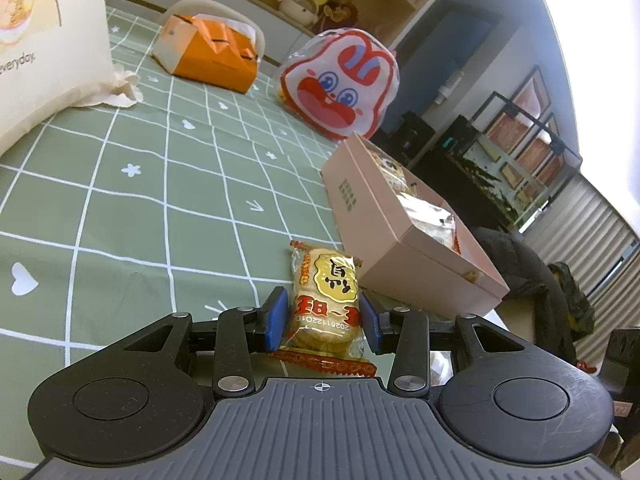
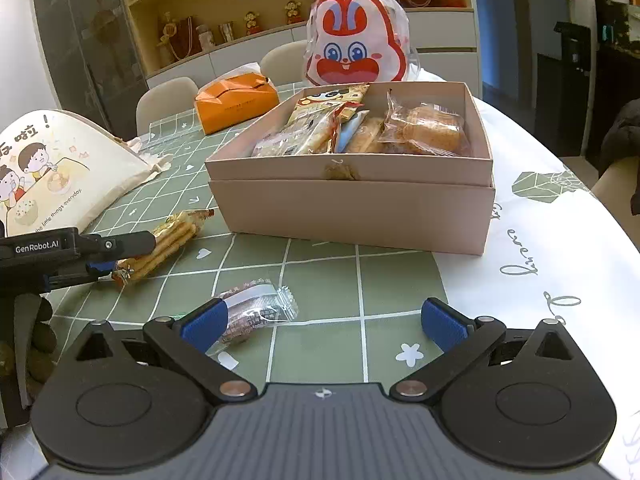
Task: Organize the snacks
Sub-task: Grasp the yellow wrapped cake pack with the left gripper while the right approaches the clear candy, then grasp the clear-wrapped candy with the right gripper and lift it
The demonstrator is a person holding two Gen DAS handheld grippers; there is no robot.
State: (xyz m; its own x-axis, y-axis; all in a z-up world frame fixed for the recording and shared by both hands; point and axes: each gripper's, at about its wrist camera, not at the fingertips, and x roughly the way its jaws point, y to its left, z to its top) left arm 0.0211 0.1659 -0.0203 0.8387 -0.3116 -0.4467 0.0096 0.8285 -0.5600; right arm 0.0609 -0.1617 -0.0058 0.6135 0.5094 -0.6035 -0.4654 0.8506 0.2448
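Note:
A yellow rice cracker packet [image 1: 326, 280] lies lengthwise between the blue pads of my left gripper [image 1: 324, 312], which is shut on its near end, low over the green checked tablecloth [image 1: 160, 200]. The right wrist view shows the same left gripper [image 2: 108, 266] at the left edge, holding the cracker packet [image 2: 168, 238]. My right gripper [image 2: 324, 322] is open wide above the cloth. A small clear-wrapped snack [image 2: 256, 312] lies beside its left finger, outside the gap. The pink open box [image 2: 352, 208] ahead holds several wrapped snacks.
A rabbit-face bag [image 2: 356, 44] stands behind the box, with an orange carton [image 2: 236, 100] to its left. A cream printed tote [image 2: 52, 168] lies at the left. The pink box [image 1: 400, 248] sits near the table's right edge. Chairs and shelves are behind.

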